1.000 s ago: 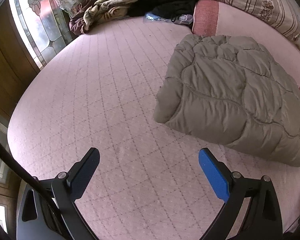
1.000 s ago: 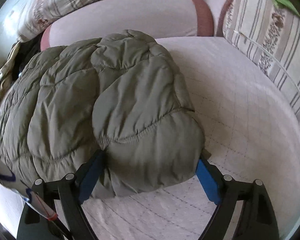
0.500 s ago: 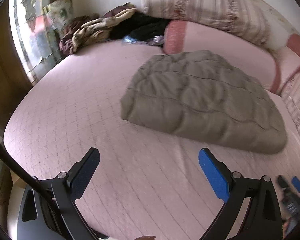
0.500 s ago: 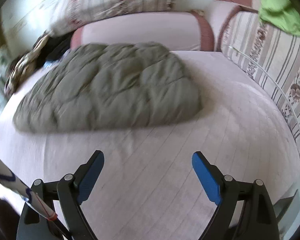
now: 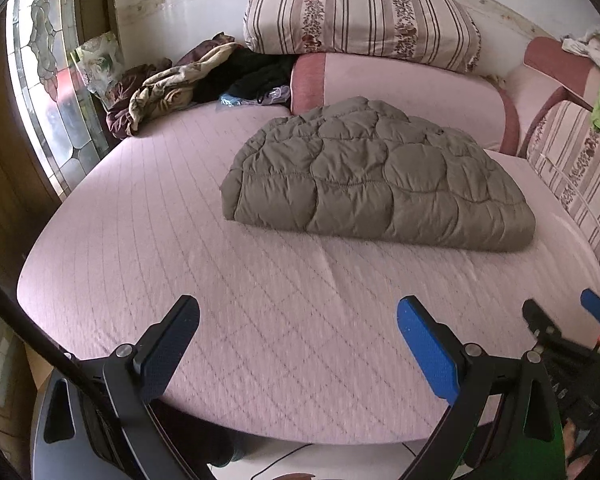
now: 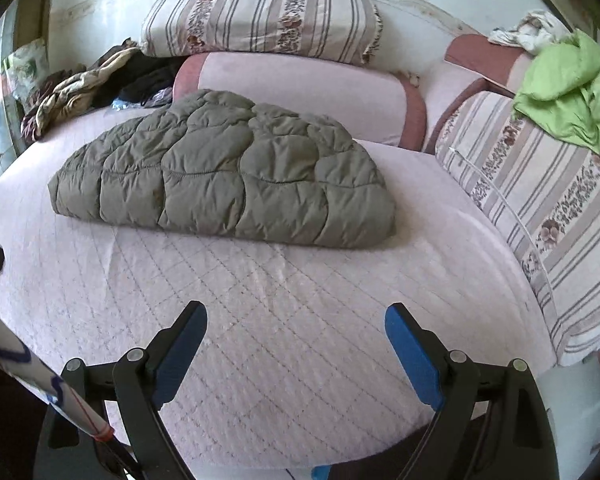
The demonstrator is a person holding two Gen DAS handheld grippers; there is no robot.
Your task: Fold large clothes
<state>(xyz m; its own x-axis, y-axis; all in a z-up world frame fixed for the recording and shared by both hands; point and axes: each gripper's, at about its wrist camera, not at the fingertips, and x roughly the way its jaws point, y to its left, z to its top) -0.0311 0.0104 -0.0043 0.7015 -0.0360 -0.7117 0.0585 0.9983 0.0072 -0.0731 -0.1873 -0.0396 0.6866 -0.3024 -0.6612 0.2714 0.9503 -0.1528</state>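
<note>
An olive-green quilted jacket [image 5: 376,176] lies folded into a thick bundle on the pink quilted bed [image 5: 180,240], toward the far side; it also shows in the right wrist view [image 6: 228,176]. My left gripper [image 5: 298,344] is open and empty, held back above the bed's near edge, well short of the jacket. My right gripper [image 6: 296,352] is open and empty, also back over the near edge. The right gripper's tip shows at the left wrist view's right edge [image 5: 560,324].
Striped floral pillows [image 5: 360,20] and a pink bolster [image 5: 400,88] line the far side. A heap of dark and tan clothes [image 5: 180,80] lies far left beside a stained-glass window [image 5: 44,80]. A lime-green cloth [image 6: 572,88] lies on striped cushions [image 6: 540,200] at right.
Both grippers have pulled back from the jacket toward the bed's near edge. The right gripper, earlier straddling the jacket's corner, is now clear of it. The jacket lies still.
</note>
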